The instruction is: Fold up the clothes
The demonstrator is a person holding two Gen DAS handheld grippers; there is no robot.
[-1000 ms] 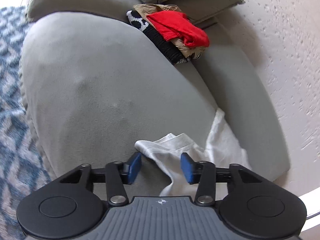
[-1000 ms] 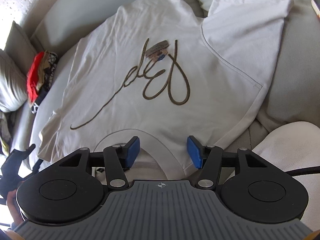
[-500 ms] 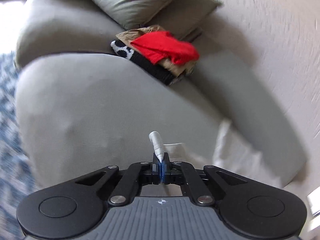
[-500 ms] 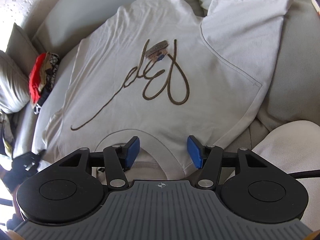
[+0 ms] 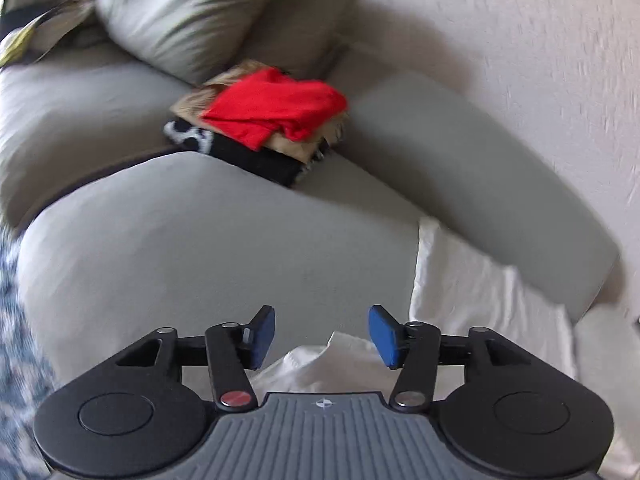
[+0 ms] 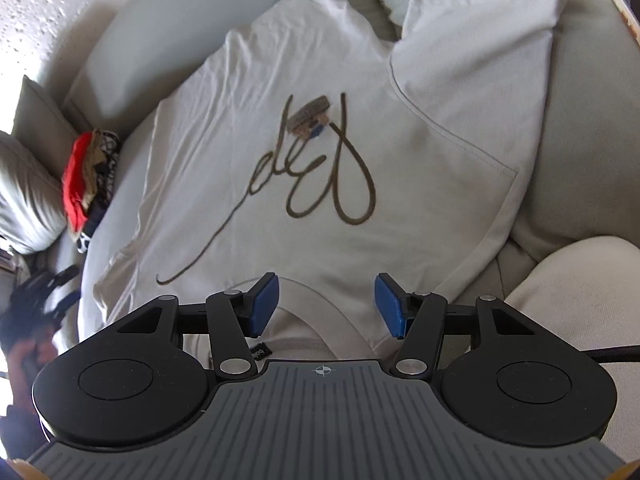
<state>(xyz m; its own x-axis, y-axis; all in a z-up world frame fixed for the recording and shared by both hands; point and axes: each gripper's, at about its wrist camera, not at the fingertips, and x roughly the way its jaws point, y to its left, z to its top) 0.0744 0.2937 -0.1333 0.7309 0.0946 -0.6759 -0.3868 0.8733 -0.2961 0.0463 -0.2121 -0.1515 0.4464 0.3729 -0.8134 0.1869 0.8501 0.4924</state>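
Observation:
A white T-shirt with a brown looping script print lies spread face up on the grey sofa. My right gripper hovers open over its collar, with nothing pressed between the blue pads. In the left wrist view only the shirt's edge shows, running along the seat's right side. My left gripper is opening. A fold of the white cloth lies below and between its pads, and neither pad touches it.
A stack of folded clothes with a red one on top sits at the sofa's far end, below grey cushions. A rough white wall is behind. A phone lies at the top right. A patterned blue rug is on the left.
The left gripper shut on the shirt's edge, rose with it and rolled, then opened again and let the cloth drop. The right gripper has stayed open over the collar.

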